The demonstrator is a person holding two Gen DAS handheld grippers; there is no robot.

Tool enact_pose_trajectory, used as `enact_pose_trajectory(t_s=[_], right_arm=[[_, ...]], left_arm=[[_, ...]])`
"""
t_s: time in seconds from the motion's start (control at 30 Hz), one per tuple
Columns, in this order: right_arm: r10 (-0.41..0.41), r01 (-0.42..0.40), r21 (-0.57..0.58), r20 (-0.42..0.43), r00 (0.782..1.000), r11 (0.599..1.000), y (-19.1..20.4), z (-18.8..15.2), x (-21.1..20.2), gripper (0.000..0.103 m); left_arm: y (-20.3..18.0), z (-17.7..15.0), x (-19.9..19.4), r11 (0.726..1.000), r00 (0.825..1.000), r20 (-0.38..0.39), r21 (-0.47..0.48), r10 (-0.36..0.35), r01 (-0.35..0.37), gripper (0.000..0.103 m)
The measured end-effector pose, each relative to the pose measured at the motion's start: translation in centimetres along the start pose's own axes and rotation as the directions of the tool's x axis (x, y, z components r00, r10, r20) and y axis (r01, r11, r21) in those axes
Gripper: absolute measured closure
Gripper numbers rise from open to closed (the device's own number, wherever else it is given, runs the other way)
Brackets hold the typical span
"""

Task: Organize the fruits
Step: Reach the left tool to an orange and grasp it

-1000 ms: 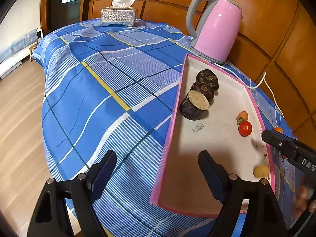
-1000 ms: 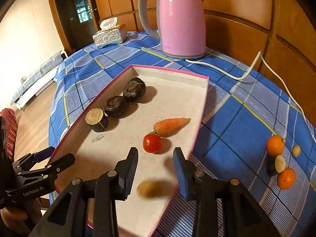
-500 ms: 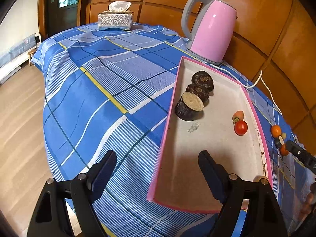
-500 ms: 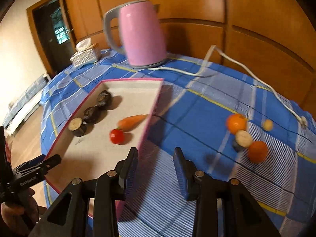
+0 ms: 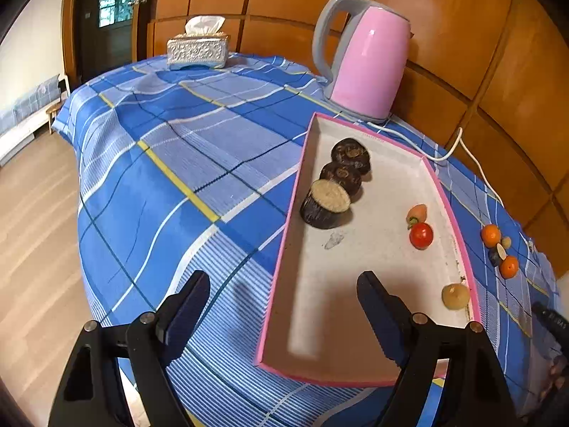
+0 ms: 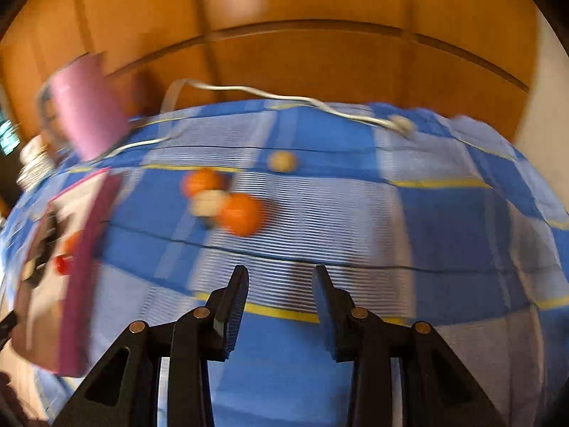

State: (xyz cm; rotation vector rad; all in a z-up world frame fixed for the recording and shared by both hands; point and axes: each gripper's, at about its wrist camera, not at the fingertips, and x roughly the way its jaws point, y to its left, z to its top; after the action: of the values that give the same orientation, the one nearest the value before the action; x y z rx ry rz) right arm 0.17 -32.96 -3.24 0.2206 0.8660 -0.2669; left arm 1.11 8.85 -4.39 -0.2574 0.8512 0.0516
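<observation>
A pink-rimmed tray [image 5: 284,259] lies on the blue plaid cloth. It holds three dark round pieces [image 5: 327,204], a carrot [image 5: 416,211], a red tomato [image 5: 421,235] and a small yellow fruit [image 5: 455,296]. My left gripper [image 5: 282,302] is open and empty over the tray's near left corner. My right gripper [image 6: 281,284] is open and empty above bare cloth. Ahead of it, blurred, lie two orange fruits [image 6: 242,214], a pale piece [image 6: 206,203] and a small yellow fruit [image 6: 282,161]. These also show right of the tray in the left wrist view [image 5: 499,251].
A pink kettle [image 5: 366,60] stands behind the tray, its white cord [image 5: 462,149] running along the cloth by the wooden wall. A tissue box [image 5: 197,49] sits at the far end. The table edge drops to wooden floor [image 5: 32,231] on the left.
My right gripper has let the small yellow fruit drop into the tray and swung right, away from the tray toward the loose fruits. My left gripper has barely moved.
</observation>
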Motion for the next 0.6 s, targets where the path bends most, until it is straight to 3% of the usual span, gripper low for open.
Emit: enact_pose_trajectory(t_s=[0.17,0.33,0.47,0.6], right_arm=[[-0.167,0.165,0.133,0.001,0.986,0.977,-5.5,-1.0,0.5,0.066],[-0.304,0.298,0.209,-0.001,0.953,0.931,-8.8,-1.9,0.7,0.065],[-0.327,0.325,0.244,-0.034,0.944,0.914,-9.8,-2.7,1.6,0.064],[-0.344,0.336,0.237,-0.005,0.939,0.912,-9.6,-3.2,1.5,0.064]], left_arm=[[-1.6,1.0,-1.0,0.998,0.999,0.027,0.050,-0.039,0.037,0.018],[-5.5,2.3,-1.8,0.979,0.989,0.020,0.149,-0.143,0.139,0.018],[-10.2,2.6,-1.7,0.931,0.966,-0.025,0.263,-0.256,0.254,0.018],[-15.6,2.3,-0.9,0.847,0.919,-0.127,0.359,-0.372,0.393,0.018]])
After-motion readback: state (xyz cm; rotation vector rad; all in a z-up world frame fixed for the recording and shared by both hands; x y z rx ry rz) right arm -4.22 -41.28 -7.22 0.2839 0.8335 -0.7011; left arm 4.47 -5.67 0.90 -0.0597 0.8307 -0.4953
